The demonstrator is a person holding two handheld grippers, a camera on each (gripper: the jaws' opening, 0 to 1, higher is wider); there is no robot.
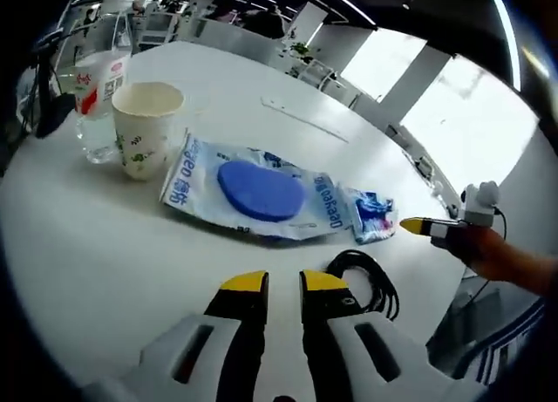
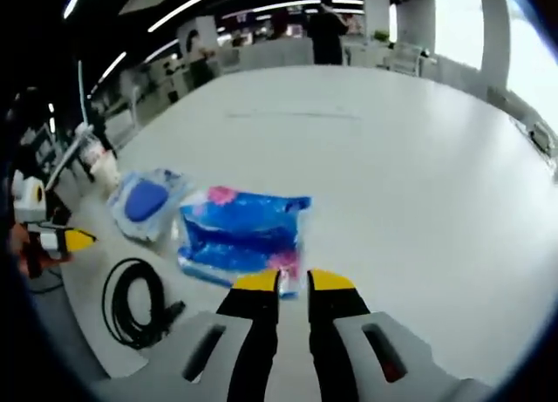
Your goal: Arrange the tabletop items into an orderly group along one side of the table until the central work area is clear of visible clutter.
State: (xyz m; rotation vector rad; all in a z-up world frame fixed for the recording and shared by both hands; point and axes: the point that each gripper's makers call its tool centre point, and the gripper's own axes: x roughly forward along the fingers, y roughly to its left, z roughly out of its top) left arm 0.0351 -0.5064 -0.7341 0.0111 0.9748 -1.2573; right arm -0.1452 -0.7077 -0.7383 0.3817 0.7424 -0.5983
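A blue snack packet (image 2: 240, 232) with pink print lies flat on the white table (image 2: 392, 175). My right gripper (image 2: 294, 282) is shut on its near edge. It enters the left gripper view from the right, where its yellow tip (image 1: 415, 226) meets the same packet (image 1: 370, 214). A white-and-blue wipes pack (image 1: 261, 188) with a blue oval lid lies beside a paper cup (image 1: 148, 127) and a water bottle (image 1: 100, 97). A coiled black cable (image 1: 366, 275) sits just right of my left gripper (image 1: 283, 284), which is shut and holds nothing.
In the right gripper view the cable (image 2: 135, 302) lies left of the jaws and the wipes pack (image 2: 144, 201) sits beyond it. The left gripper (image 2: 65, 239) and a hand show at that view's left edge. Chairs and desks stand past the table.
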